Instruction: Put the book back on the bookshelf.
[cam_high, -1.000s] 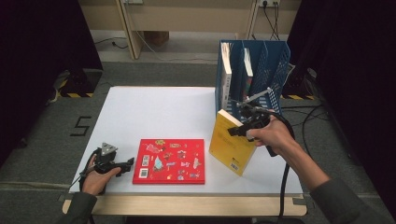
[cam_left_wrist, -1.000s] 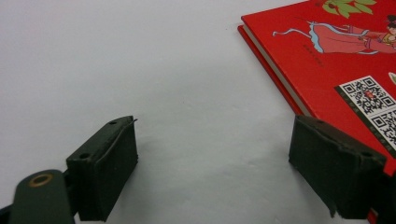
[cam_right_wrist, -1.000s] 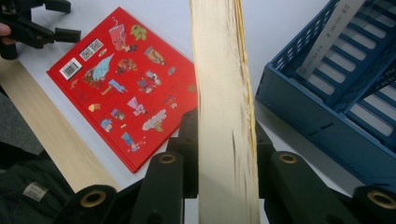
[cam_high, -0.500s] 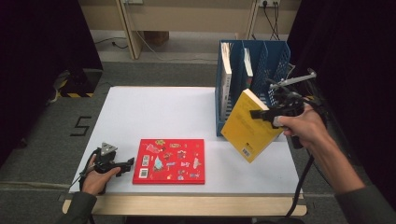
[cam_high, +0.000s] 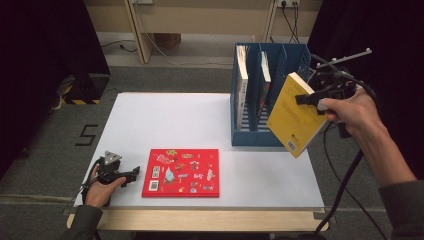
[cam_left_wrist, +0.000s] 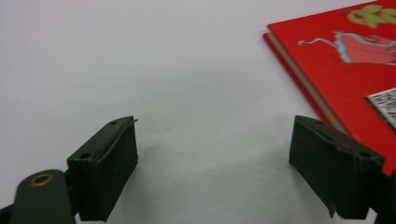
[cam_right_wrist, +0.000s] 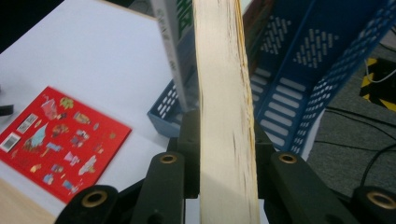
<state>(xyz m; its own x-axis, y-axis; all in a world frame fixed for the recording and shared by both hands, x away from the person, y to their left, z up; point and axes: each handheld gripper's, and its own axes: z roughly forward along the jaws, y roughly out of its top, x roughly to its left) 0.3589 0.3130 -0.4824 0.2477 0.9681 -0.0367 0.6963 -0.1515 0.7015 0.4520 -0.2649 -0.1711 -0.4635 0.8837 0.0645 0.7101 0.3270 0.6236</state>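
Note:
My right gripper (cam_high: 312, 98) is shut on a yellow book (cam_high: 295, 112) and holds it tilted in the air. The book hangs in front of the right end of the blue file rack (cam_high: 270, 90). In the right gripper view, the book's cream page edge (cam_right_wrist: 224, 116) runs up between the jaws of my right gripper (cam_right_wrist: 224, 154), with the rack (cam_right_wrist: 299, 70) behind it. A red picture book (cam_high: 181, 172) lies flat near the table's front edge. To its left, my left gripper (cam_high: 131, 176) rests on the table, open and holding nothing. In the left gripper view, my left gripper (cam_left_wrist: 215, 172) has the red book's corner (cam_left_wrist: 345, 70) beside its right jaw.
The white table (cam_high: 200, 120) holds the rack at its back right. Two books (cam_high: 242, 75) stand in the rack's left slots, and one of them (cam_right_wrist: 173, 28) shows in the right gripper view. Cables trail off the table's right side, over grey floor.
My right gripper has lifted the yellow book up and to the right, from standing on the table beside the rack to hanging in front of it. The left hand has not moved.

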